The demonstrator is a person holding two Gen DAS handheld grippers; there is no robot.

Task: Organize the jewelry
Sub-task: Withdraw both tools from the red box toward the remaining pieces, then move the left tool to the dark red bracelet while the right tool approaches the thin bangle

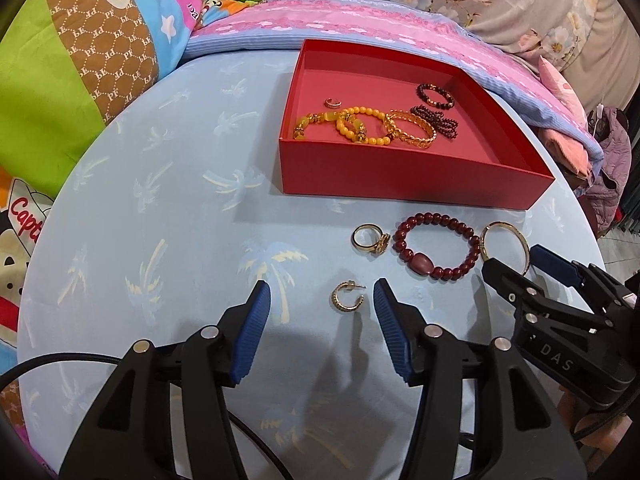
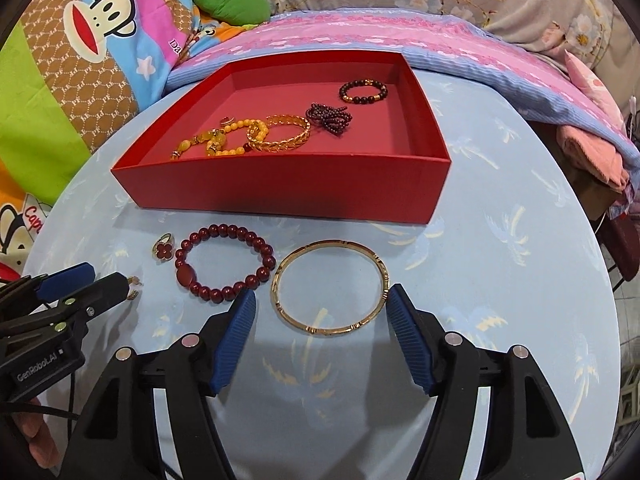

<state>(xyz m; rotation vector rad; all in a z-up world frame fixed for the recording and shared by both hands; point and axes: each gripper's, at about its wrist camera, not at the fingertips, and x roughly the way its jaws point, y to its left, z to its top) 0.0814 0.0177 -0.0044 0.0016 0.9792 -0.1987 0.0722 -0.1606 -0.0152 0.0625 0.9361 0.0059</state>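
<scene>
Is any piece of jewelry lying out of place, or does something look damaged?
Nothing looks damaged. Four pieces lie on the table outside the red box: a gold hoop earring, a gold ring, a dark red bead bracelet and a gold bangle. Inside the box, the yellow bead bracelets overlap.

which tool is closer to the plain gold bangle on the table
Right. The right tool hangs open just above the gold bangle, its pads either side of it. The left tool is off to the left, open around the small gold hoop earring.
</scene>
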